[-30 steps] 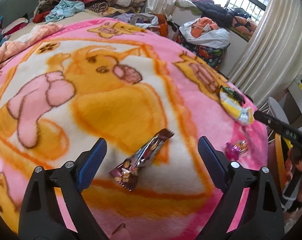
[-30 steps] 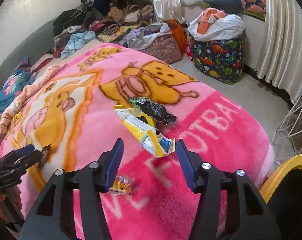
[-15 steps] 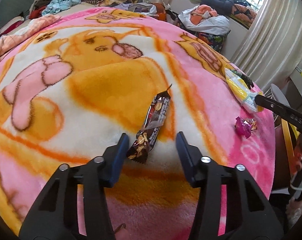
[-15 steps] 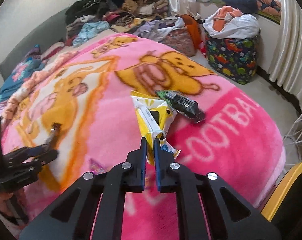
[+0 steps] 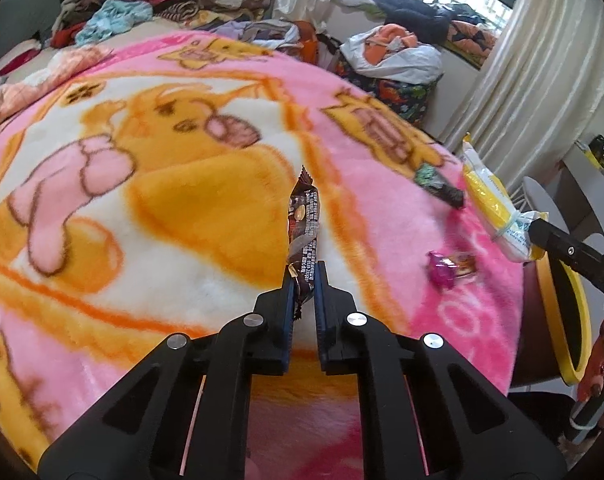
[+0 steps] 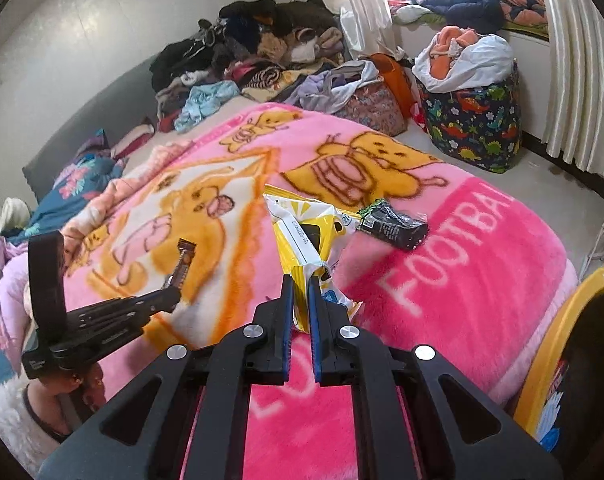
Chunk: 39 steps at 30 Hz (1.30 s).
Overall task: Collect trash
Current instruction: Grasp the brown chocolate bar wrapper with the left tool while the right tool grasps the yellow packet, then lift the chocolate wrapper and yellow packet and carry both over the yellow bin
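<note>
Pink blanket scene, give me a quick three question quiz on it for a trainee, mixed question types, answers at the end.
1. True or false: the left gripper has its jaws shut on the brown snack wrapper.
2. Multiple choice: what does the right gripper hold? A) the black wrapper B) the yellow and white packet C) nothing
3. Fill in: the small magenta candy wrapper lies loose on the pink ____.

Key
1. True; the wrapper sticks up from between the closed jaws.
2. B, the yellow and white packet; the black wrapper lies apart on the pink blanket.
3. blanket
</note>
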Motion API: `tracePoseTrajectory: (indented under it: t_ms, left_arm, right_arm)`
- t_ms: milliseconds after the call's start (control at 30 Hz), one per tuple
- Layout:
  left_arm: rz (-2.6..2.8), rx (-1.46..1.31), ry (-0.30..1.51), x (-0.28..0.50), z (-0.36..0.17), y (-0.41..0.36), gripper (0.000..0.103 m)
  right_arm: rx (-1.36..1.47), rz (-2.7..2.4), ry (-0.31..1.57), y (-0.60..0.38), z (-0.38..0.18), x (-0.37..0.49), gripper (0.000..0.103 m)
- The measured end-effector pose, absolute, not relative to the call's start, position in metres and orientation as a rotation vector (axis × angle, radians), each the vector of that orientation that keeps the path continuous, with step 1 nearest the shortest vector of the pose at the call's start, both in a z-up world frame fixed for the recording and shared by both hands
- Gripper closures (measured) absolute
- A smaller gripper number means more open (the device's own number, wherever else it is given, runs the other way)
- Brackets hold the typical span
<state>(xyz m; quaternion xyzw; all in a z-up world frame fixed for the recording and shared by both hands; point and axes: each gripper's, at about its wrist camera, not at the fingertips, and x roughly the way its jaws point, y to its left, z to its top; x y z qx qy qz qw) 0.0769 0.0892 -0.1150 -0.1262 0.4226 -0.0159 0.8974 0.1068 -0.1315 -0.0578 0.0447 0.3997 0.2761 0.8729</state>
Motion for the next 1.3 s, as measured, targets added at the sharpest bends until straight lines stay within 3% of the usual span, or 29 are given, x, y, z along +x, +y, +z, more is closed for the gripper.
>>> tracePoseTrajectory:
  t_ms: [733,1300]
  left_arm:
    - [-0.249,-0.195,0.753,0.074,-0.057,-0.002,0.098]
    - [-0.353,-0.126,0.723,0.071,-0.041,-0.068,0.098]
  right_arm:
    - [0.180,0.430,0.703,-0.209,-0.014,0.053,0.095]
    - [0.272,0.335,0.676,-0.268,-0.018,0.036,0.095]
